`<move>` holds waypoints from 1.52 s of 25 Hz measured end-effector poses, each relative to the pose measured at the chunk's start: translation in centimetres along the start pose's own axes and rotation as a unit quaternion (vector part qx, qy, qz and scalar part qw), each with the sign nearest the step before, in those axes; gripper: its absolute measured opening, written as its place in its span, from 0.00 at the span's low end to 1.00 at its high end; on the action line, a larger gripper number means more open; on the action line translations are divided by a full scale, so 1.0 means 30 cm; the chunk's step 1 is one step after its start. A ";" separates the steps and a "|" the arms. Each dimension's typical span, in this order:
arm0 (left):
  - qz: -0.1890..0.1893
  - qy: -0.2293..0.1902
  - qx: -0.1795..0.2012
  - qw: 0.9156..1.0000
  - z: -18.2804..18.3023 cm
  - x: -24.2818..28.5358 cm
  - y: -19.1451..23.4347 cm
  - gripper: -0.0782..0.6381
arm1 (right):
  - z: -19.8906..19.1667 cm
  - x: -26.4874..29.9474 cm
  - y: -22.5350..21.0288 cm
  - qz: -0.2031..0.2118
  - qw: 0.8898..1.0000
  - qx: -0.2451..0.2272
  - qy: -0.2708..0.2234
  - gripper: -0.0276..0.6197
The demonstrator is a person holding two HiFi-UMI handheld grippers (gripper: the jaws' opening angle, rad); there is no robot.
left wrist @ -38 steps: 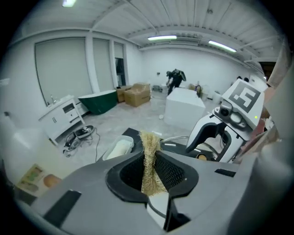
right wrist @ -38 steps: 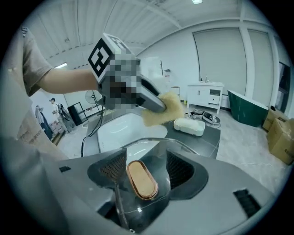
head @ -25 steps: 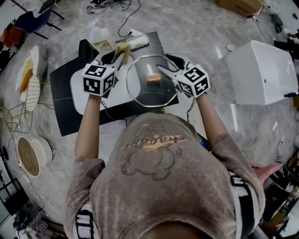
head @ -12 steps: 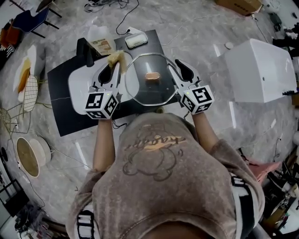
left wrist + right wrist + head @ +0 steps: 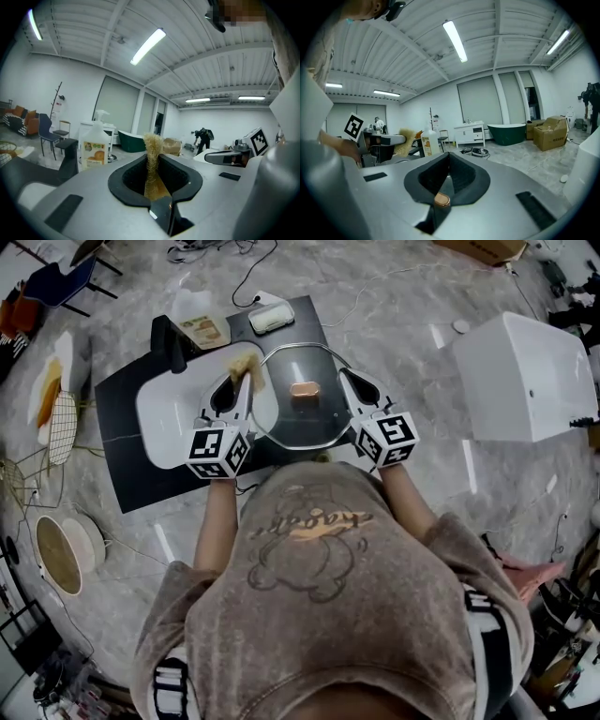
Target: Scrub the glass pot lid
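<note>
The glass pot lid [image 5: 298, 418], with a copper knob [image 5: 303, 389], is over the black mat between my two grippers. My right gripper [image 5: 346, 378] is shut on the lid's right rim. In the right gripper view [image 5: 449, 164] the lid shows edge-on between the shut jaws, with its knob [image 5: 442, 200] close to the camera. My left gripper [image 5: 246, 373] is shut on a yellow fibrous scrubber [image 5: 247, 363] at the lid's left edge. In the left gripper view [image 5: 152, 147] the scrubber [image 5: 153, 161] sticks up from between the jaws.
A white basin [image 5: 169, 418] lies on the black mat [image 5: 127, 470] left of the lid. A soap pump bottle [image 5: 199, 326], a black block [image 5: 167, 341] and a white pad [image 5: 269, 320] stand at the mat's far edge. A white box [image 5: 525, 381] is at the right; plates [image 5: 58, 554] at the left.
The right gripper has drawn back from over the lid to its right rim and closed on it. Both grippers have come nearer the person; the left still holds the scrubber.
</note>
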State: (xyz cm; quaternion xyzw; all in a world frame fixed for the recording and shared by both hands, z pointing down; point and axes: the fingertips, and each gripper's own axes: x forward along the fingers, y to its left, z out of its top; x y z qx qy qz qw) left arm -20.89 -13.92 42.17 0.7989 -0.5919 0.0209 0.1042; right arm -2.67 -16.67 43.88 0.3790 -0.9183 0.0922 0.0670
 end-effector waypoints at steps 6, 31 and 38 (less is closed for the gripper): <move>0.006 0.013 -0.004 1.000 -0.050 0.018 0.001 0.21 | -0.041 0.006 -0.005 0.003 1.000 0.011 0.008 0.04; 0.013 0.034 -0.023 0.999 -0.111 0.045 -0.011 0.21 | -0.088 0.034 -0.028 0.011 1.000 0.017 0.023 0.04; 0.017 0.037 -0.027 0.999 -0.119 0.049 0.003 0.21 | -0.093 0.048 -0.030 0.017 0.999 0.013 0.027 0.04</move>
